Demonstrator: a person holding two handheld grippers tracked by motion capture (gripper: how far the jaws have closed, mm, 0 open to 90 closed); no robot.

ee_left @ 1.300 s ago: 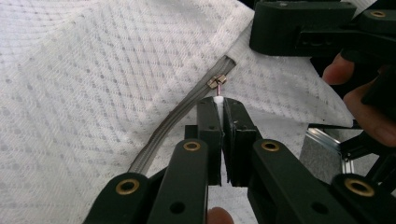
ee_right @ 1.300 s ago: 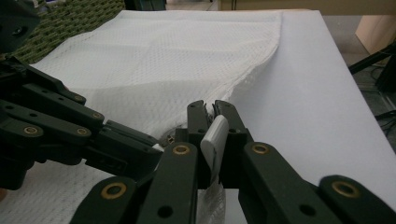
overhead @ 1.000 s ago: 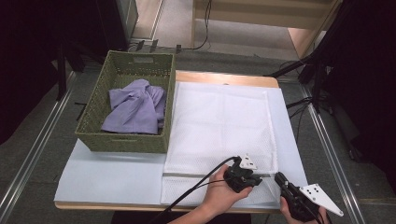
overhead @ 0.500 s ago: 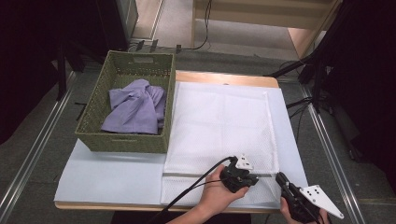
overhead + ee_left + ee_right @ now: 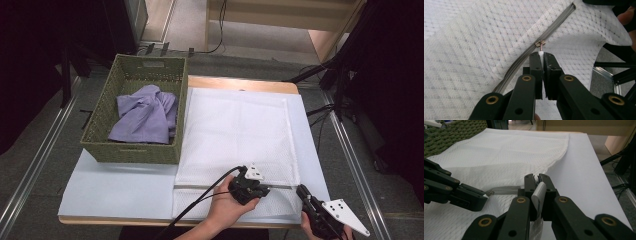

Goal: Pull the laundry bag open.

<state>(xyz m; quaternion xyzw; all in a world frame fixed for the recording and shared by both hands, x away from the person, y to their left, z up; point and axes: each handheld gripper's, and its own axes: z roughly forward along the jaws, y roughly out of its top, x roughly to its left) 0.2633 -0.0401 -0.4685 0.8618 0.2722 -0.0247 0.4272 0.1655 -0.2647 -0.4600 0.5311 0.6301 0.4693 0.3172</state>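
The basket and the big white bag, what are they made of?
The basket looks woven from olive-green wicker or grass strands; criss-cross weave shows on its walls. The white bag looks like thin mesh fabric, matte, dotted with tiny holes, probably polyester. Its zipper looks grey, with a small shiny, metal-looking slider.

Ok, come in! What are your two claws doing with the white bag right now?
Left gripper shut on zipper pull. Right gripper shut on mesh bag edge by the zipper end. Zipper looks mostly closed. Nothing in the way.
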